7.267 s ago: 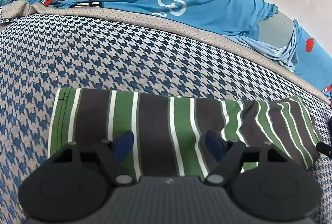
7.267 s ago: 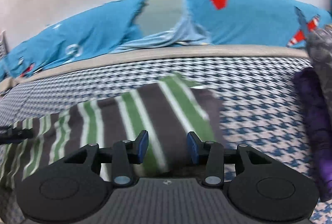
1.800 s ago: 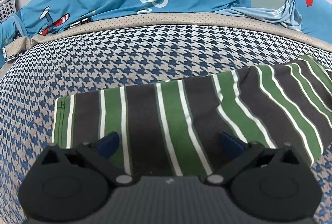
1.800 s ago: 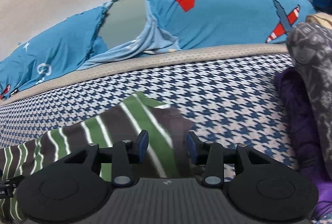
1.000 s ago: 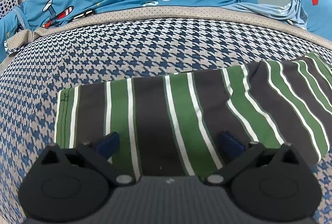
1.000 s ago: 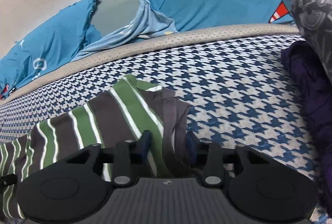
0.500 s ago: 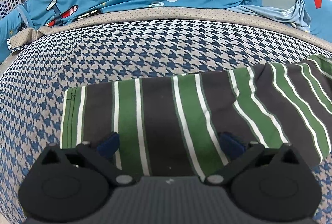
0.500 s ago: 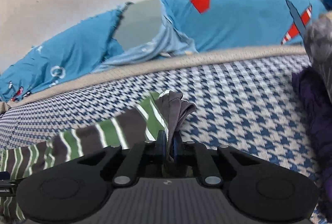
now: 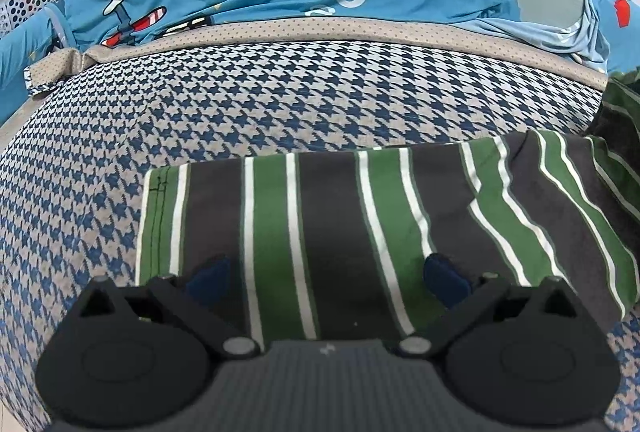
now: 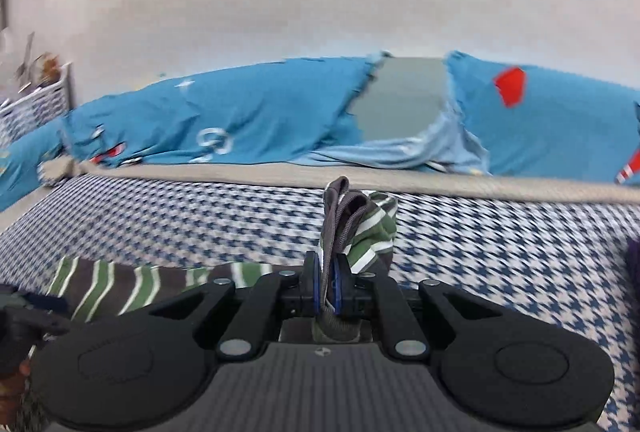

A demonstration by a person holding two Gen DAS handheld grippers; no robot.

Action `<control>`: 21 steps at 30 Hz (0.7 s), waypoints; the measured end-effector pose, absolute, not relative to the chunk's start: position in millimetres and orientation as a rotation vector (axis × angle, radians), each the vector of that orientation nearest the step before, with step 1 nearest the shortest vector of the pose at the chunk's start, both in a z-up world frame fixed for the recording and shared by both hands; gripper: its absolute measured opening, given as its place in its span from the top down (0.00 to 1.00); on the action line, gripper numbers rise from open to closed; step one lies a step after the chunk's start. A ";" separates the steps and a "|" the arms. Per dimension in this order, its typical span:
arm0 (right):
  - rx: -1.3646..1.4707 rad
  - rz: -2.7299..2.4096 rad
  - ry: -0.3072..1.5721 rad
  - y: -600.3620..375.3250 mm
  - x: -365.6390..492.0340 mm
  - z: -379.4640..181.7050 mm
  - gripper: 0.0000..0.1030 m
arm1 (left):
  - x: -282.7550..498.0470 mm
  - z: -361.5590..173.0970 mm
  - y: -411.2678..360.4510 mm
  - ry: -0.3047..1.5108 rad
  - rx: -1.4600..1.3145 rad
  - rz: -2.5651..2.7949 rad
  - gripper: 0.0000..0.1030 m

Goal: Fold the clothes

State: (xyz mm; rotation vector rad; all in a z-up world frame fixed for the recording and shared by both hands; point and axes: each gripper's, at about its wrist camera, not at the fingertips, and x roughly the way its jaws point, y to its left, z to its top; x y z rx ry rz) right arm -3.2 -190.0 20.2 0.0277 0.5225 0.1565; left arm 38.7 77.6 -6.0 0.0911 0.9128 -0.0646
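Folding is going on: the right gripper (image 10: 327, 282) is pinching the striped garment's (image 9: 340, 232) end, the rest lying at 9 o'clock; the left gripper (image 9: 326, 274) is hovering spread. Next probably needs carrying it leftward.

green-grey striped garment (image 9: 340, 232) lies folded flat — one end bunched, lifted.

Striped garment (image 10: 362, 232) end now raised

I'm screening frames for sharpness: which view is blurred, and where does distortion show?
Right wrist view: smeared overall, checked bedcover and basket soft. Left wrist view: crisp striped garment; fisheye bows the bedcover's far edge into an arc.
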 end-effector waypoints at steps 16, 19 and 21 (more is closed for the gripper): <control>-0.179 0.416 0.580 -112.1 -23.3 -6.7 0.91 | 41.8 -5.8 96.2 0.914 0.056 -0.039 0.00; -0.215 0.442 0.599 -101.6 -25.2 -15.0 0.91 | 42.6 -5.4 99.0 0.917 0.045 -0.035 0.00; -0.240 0.448 0.626 -96.2 -22.8 -22.7 0.91 | 42.7 -5.6 100.0 0.919 0.042 -0.033 0.00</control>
